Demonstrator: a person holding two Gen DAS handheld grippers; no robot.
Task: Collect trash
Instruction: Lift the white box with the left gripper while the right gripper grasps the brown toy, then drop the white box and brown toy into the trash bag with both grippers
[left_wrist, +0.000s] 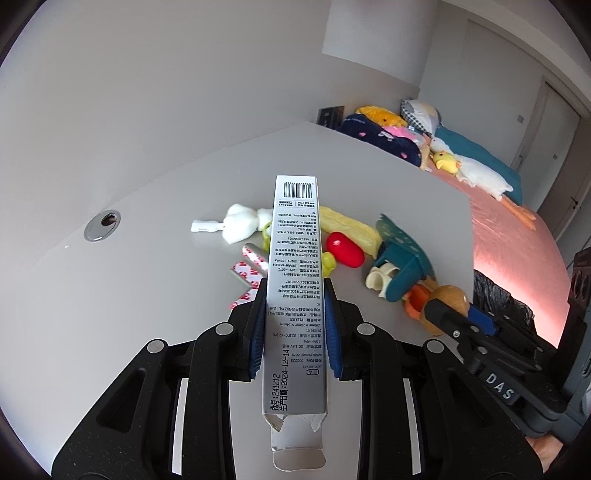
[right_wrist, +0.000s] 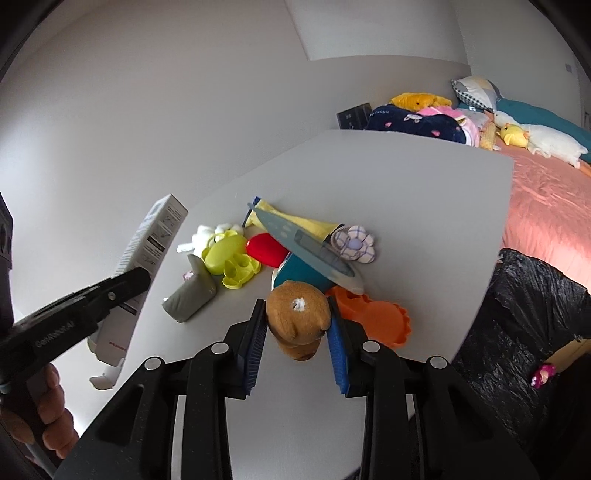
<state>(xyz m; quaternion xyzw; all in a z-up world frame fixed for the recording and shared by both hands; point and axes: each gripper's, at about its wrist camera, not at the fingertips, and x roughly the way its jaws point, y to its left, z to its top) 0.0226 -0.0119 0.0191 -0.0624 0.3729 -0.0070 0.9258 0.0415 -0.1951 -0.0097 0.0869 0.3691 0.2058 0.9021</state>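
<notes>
Box (left_wrist: 293, 295) clamped in left hand-held gripper (left_wrist: 294, 325)

Black left gripper (left_wrist: 294, 295), blue-padded jaws, silver pivot pins, bare-skinned hand (right_wrist: 44, 417)

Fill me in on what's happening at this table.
A person is clearing clutter. The left gripper is shut on an opened carton, held above the table. The right gripper is shut on a brown plush. A black bag sits open off the table's right edge. Toys and scraps remain piled.
</notes>
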